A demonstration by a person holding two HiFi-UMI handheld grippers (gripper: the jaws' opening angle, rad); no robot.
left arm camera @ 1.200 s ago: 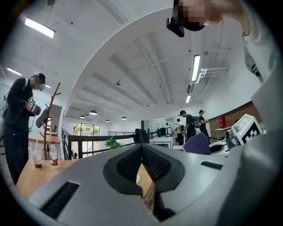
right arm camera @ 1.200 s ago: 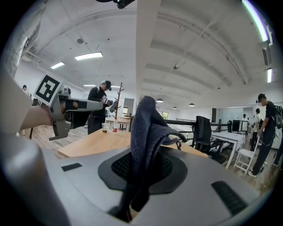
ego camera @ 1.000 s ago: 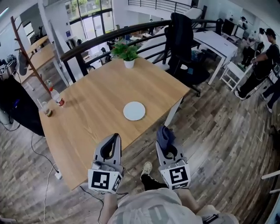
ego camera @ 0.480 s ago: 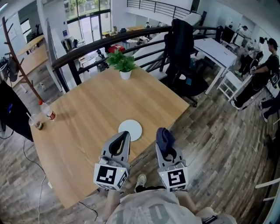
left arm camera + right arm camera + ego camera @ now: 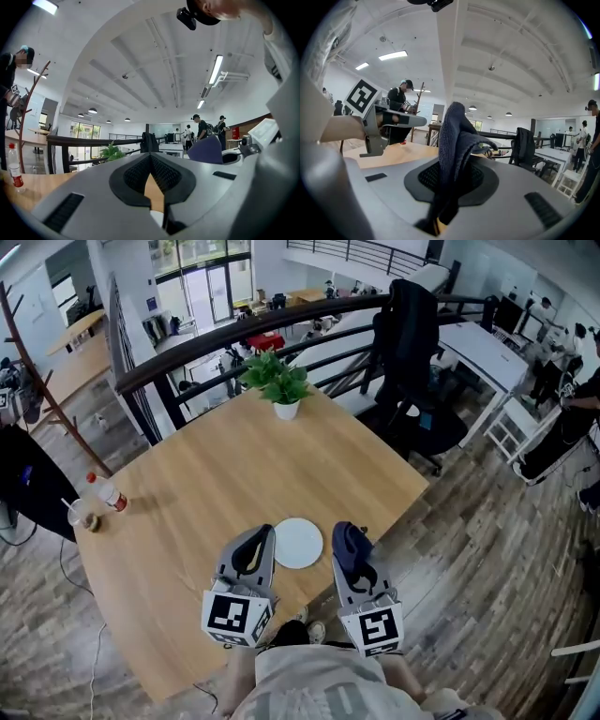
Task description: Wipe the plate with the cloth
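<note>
I hold both arms out in front of me, side by side, over the near edge of the wooden tabletop point(image 5: 234, 456). Each hand carries one pair of tongs that points away from my body across the wood. My left tongs point(image 5: 266, 532) lie about level, with their pads pressed together at the tip and nothing caught between them. My right tongs point(image 5: 351, 563) tip slightly downward and are clamped on the cloth point(image 5: 347, 540).

The cloth is dark blue with a nubbly weave, bunched into a thick fold. In the right gripper view it stands upright out of the jaws, its long axis running up from the pads. Its top flops over toward the right of that view. From above it lies along the line of the tongs and covers their tips.

The plate point(image 5: 298, 543) is round, plain white and lies flat on the tabletop near the edge closest to me. It sits between the two tips, just beside the left one and near the cloth. I cannot tell whether either one touches it.
</note>
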